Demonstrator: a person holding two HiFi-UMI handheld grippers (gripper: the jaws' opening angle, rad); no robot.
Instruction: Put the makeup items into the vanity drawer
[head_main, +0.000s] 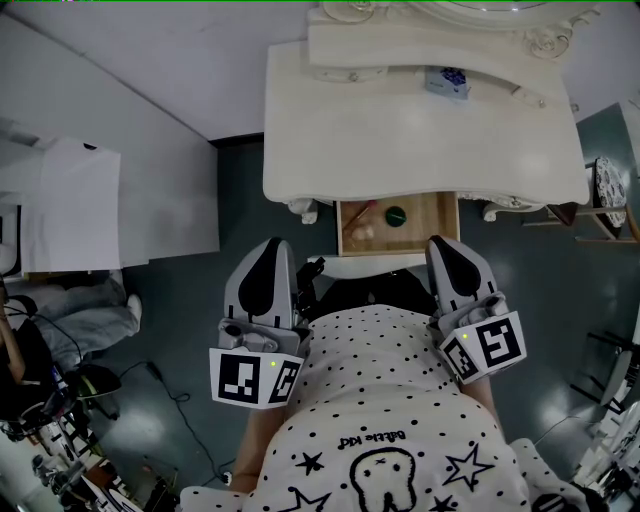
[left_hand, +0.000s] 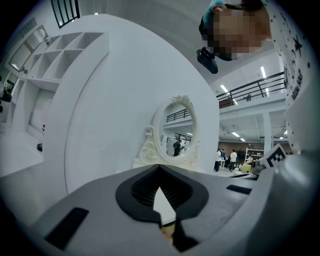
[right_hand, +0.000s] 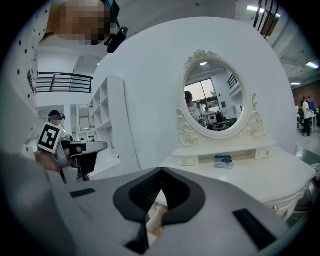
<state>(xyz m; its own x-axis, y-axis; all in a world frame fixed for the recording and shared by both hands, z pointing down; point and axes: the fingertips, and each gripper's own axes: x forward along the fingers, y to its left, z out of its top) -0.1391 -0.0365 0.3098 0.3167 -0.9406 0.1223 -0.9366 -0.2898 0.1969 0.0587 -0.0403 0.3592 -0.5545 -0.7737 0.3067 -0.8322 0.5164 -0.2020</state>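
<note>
Wooden drawer (head_main: 425, 232) of the white vanity (head_main: 420, 130) stands open, a green round item (head_main: 396, 214) inside. Your left gripper (head_main: 274, 244) and right gripper (head_main: 438, 242) are closed, empty.

Drawer (head_main: 432, 225) rear beneath the vanity top (head_main: 400, 140); its small contents (head_main: 396, 214) indistinct.
</note>
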